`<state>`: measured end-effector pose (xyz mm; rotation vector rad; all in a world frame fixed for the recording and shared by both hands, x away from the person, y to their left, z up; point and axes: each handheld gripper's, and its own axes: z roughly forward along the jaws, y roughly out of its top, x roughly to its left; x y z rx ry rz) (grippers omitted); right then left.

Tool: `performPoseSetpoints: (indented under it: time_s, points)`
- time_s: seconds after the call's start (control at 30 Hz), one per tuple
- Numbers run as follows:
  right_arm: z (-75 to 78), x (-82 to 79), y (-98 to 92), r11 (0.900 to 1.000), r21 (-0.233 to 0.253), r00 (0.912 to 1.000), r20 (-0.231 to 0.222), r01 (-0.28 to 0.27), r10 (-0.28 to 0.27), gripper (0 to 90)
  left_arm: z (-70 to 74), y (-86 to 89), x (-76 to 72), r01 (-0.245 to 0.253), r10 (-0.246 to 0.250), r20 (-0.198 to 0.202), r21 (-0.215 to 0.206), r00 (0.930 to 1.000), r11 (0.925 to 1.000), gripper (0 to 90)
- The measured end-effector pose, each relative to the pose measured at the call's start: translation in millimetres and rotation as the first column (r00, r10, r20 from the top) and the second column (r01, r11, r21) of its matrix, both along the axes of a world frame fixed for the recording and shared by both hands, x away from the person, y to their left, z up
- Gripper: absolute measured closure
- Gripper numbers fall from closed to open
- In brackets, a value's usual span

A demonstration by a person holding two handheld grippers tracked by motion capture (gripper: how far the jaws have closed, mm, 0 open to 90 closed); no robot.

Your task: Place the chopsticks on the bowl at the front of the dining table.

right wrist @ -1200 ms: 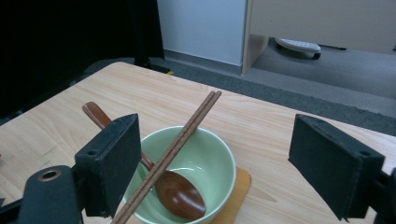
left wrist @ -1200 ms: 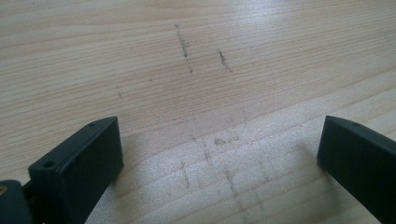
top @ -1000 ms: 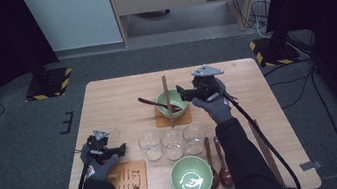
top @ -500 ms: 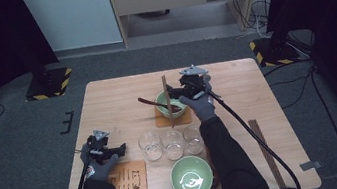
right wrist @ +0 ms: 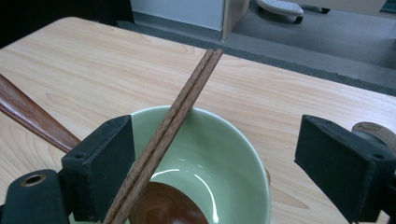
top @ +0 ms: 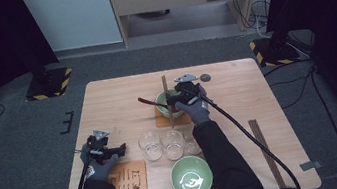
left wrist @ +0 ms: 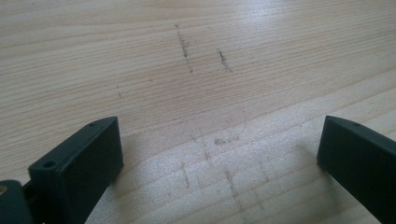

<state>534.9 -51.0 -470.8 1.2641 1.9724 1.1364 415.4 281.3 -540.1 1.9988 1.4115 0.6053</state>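
Right hand-held gripper (top: pixel 177 99) has reached the far-pointing chopsticks (right wrist: pixel 164 133).

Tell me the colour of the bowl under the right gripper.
Pale green; the bowl shows best in the right gripper view, with dark wooden chopsticks lying across it.

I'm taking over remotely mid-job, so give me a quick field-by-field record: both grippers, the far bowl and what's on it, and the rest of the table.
right gripper: open, jaws above the far green bowl, holding nothing
chopsticks: pair lying across the bowl's rim, beside the right gripper's near jaw
wooden spoon: its head in the bowl, handle sticking out over the rim
left gripper: open, over bare table
near green bowl: at the table's near edge
glasses: three in a row, mid-table
second chopstick pair: on the table's right
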Motion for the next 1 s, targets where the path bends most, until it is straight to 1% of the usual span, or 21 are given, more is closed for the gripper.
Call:
performPoseSetpoints:
  time_s: [0.43, 0.77, 1.0]
  points:
    - [-12.1, 2.8, 3.3, 0.999, -0.043, 0.9998, -0.017, 0.012, -0.012, 11.5, 0.0, 0.0, 0.0, 0.0, 0.0, 0.0, 0.0, 1.0, 1.0, 0.0]
    - [-12.7, 2.1, 3.6, 0.999, -0.042, 0.9997, -0.023, 0.011, -0.012, 11.3, -0.1, -0.1, 0.0, -0.001, 0.001, 0.001, -0.001, 1.0, 1.0, 0.0]
    - [-12.7, 1.0, 4.2, 0.999, -0.043, 0.9996, -0.028, -0.001, 0.0, 11.1, -0.1, -0.1, 0.0, -0.001, 0.001, 0.001, -0.001, 1.0, 1.0, 0.0]
